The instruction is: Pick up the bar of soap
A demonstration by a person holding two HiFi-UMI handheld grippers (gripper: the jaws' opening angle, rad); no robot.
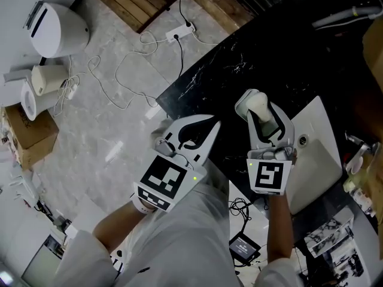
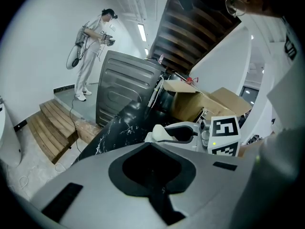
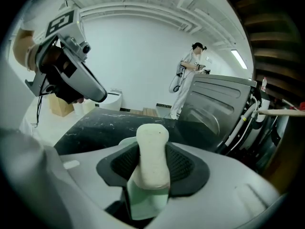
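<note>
Soap [image 3: 152,149] between right gripper's [image 1: 262,113] jaws; distant person [image 3: 187,75], gripper views only.

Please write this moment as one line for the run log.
right gripper: jaws shut on bar of soap, over black counter | left gripper: jaws shut, empty

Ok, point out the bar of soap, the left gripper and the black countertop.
bar of soap [image 3: 151,161]: right gripper view, pale front face
left gripper [image 1: 210,127]: head view, closed jaw tips
black countertop [image 1: 239,58]: head view, bare marbled surface
</note>
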